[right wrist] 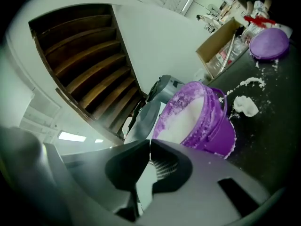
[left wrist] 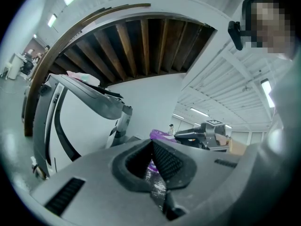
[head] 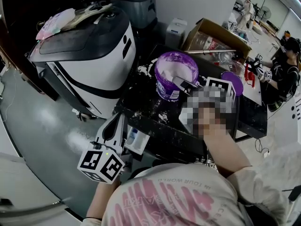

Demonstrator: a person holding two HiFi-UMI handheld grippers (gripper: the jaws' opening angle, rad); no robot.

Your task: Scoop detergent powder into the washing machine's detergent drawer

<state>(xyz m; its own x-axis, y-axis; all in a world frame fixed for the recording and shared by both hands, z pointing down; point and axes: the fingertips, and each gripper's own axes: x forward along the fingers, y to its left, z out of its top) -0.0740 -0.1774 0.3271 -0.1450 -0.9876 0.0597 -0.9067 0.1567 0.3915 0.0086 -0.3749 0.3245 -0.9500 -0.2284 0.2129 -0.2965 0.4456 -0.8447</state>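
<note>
Right tool [right wrist: 149,147], pinching a pale scoop [right wrist: 148,121], sat at the tub [right wrist: 216,131] rim, powder [right wrist: 188,117] directly ahead; left tool [left wrist: 151,147], pressed together empty, hung well apart near the washer [head: 89,55]

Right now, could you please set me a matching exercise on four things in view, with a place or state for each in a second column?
Things:
1. purple detergent tub
2. purple lid
3. cardboard box
4. washing machine

Places or states:
A. stands left of the black table
B. lies flat on the table, right of the tub
C. open, with white powder in it
D. behind the tub and lid, flaps open

Pairs: 1-C; 2-B; 3-D; 4-A
</note>
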